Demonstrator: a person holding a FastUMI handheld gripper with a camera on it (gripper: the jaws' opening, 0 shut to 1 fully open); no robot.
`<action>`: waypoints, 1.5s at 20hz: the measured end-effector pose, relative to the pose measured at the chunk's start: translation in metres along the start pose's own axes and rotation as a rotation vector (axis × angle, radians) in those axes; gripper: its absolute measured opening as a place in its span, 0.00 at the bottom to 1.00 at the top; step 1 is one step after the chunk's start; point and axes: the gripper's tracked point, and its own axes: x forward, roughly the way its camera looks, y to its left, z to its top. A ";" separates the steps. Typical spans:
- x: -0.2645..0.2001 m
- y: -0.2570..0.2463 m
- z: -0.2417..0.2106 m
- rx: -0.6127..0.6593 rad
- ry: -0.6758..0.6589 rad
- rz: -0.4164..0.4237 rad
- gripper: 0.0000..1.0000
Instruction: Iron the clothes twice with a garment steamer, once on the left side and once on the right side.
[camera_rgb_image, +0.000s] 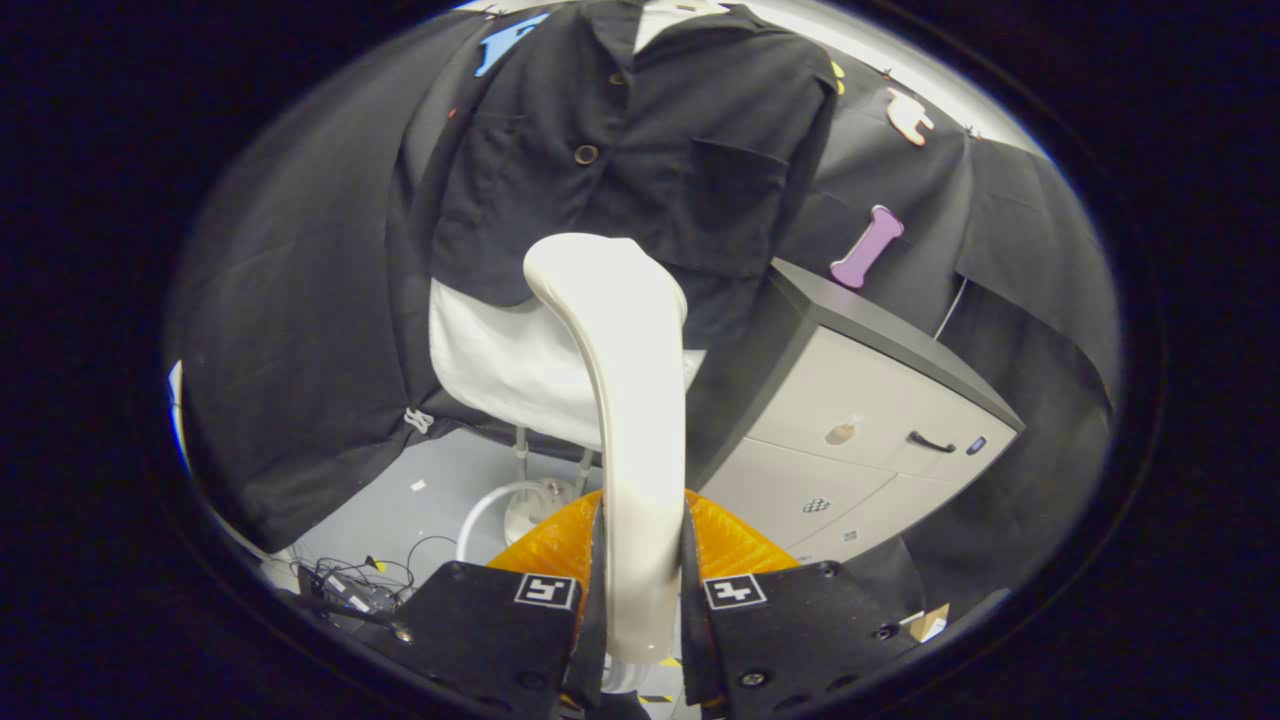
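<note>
Garment steamer (625, 400), cream-coloured, rising between the two fingers of the gripper (640, 590); both fingers press on its handle, one on each side, so the gripper is clenched around it. The steamer's rounded head curves forward and stands over the lower hem of the black shirt (620, 150), near the button line. Whether the head touches the cloth cannot be told. The shirt hangs on a white mannequin torso (500, 370), whose stand (525, 490) meets the grey floor (400, 500) beyond the fingers. Beside the torso, just to one side of the steamer, stands a pale drawer cabinet (860, 400) with a dark top; a tangle of cables (360, 585) lies on the floor at the other side. Judged progress: tool in hand and brought to the garment's lower middle; no sign shows that either side pass is complete, so both the left and right strokes appear to remain.
</note>
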 end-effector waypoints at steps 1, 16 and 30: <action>0.000 -0.010 0.000 0.014 0.001 0.000 0.33; -0.012 -0.185 -0.047 0.148 0.010 0.044 0.33; -0.034 -0.265 -0.158 0.217 0.118 0.082 0.33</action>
